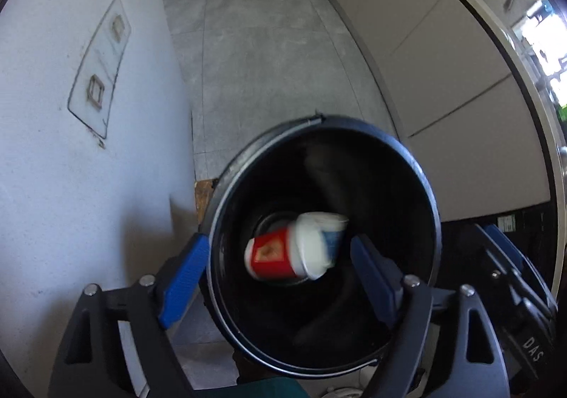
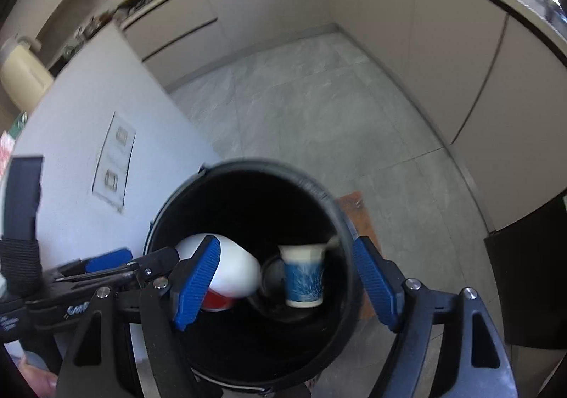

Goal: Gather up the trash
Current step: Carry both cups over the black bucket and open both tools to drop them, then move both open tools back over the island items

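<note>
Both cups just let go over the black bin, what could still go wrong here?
1. The blue cup is close to the bin rim on the right gripper side; it might clip it and bounce out.
2. The left gripper has one finger outside the rim and one inside, so pulling back could snag and tip the bin.

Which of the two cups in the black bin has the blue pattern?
The smaller cup, on the right in the right wrist view; the other cup is red and white.
</note>
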A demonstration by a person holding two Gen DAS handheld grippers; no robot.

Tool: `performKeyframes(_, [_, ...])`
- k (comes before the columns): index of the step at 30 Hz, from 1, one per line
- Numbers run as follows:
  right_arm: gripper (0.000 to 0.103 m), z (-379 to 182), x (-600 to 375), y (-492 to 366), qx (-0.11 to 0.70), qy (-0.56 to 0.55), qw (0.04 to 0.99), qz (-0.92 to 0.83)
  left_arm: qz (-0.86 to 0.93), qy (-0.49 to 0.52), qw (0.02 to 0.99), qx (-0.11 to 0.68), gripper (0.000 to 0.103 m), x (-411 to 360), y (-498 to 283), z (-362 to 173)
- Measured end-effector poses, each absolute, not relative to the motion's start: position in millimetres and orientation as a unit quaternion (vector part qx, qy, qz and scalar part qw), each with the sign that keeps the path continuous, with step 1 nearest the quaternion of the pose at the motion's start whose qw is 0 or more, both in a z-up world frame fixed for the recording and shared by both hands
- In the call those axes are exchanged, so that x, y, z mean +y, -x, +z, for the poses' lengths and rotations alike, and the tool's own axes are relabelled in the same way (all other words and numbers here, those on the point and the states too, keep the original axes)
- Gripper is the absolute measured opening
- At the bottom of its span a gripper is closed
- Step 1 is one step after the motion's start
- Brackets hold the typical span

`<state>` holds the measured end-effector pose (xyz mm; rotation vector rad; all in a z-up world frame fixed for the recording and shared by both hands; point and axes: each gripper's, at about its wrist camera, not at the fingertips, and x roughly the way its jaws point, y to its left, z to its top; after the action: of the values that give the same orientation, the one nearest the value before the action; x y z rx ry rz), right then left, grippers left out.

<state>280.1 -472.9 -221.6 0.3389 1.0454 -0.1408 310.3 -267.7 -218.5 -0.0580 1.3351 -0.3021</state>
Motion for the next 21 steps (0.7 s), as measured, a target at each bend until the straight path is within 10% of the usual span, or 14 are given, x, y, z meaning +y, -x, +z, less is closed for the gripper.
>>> performKeyframes(21, [0.079,-82,-432,-237,0.436,-0.183,0.868,-0.153,-0.180,-0.039,0.847,0.498,0.084,-228,-278,-45])
